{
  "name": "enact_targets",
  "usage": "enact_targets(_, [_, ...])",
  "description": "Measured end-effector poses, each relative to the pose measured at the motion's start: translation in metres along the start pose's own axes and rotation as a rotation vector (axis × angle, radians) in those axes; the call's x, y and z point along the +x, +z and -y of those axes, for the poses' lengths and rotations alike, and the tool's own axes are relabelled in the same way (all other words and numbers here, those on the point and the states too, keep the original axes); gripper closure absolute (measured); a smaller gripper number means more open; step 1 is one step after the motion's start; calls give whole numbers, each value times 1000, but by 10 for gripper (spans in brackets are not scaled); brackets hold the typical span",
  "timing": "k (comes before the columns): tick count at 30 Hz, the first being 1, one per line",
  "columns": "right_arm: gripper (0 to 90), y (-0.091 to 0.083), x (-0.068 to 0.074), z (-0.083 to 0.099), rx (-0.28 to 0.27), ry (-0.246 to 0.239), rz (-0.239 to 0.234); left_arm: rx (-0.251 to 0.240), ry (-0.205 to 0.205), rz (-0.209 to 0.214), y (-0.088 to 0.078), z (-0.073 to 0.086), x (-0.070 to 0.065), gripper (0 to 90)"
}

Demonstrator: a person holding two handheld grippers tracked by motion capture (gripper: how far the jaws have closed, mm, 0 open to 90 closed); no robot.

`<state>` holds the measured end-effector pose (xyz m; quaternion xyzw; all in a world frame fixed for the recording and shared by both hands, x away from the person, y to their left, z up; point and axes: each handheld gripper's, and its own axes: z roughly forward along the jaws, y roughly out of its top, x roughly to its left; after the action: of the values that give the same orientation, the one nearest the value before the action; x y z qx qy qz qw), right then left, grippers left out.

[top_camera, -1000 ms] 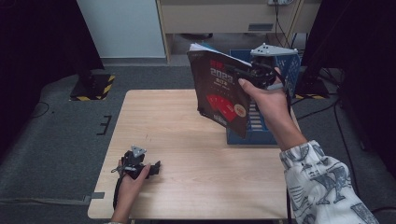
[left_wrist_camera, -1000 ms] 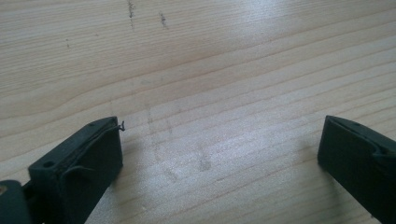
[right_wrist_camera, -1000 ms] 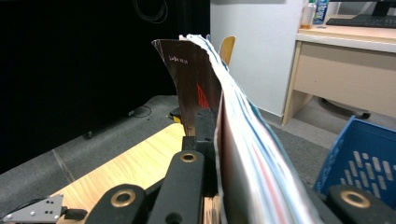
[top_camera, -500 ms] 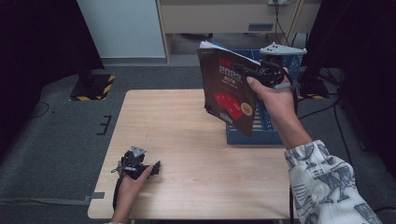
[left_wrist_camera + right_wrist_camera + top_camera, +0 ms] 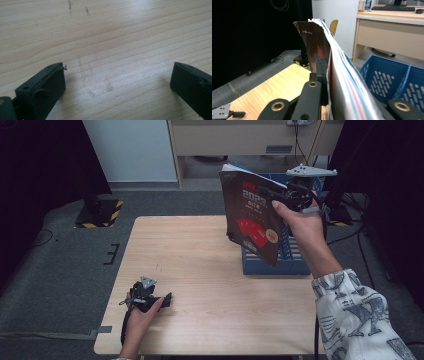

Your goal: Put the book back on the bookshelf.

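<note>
A: Pale wood table (image 5: 200, 270), bare grain. Far left, near edge: left gripper (image 5: 159, 301) lying on the boards in the person's hand, jaws standing wide, nothing between them. In the left gripper view just the table (image 5: 112, 37) runs between the two black pads (image 5: 47, 85).

B: Why parked there?

A: My guess: it has no job in this step, so it rests out of the way, low and flat.

B: Moving right?

A: Right gripper (image 5: 280, 196) held up in the air above the table's right edge, jaws clamped on a thick book (image 5: 250, 215), dark cover with red print. In the right gripper view the book (image 5: 337, 75) stands on edge between the jaws, pages fanned a little at the top.

B: Grip point?

A: Near the spine side, as far as I can tell. Book hangs upright, cover facing left. Held that way, I judge, so it can drop edge-first.

B: Into what?

A: Blue basket (image 5: 295, 265) at the table's right side, just below and behind the book. Slotted walls and a divider show in the right gripper view (image 5: 384, 82). Book hangs clear above it, not yet inside.
</note>
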<state>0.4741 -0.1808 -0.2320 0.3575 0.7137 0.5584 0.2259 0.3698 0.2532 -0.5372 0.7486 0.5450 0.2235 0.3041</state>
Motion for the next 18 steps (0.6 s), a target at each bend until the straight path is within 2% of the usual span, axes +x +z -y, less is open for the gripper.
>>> enact_targets(18, [869, -15, -18, -1, 0, 4, 52, 1, 1, -1, 0, 0, 0, 0])
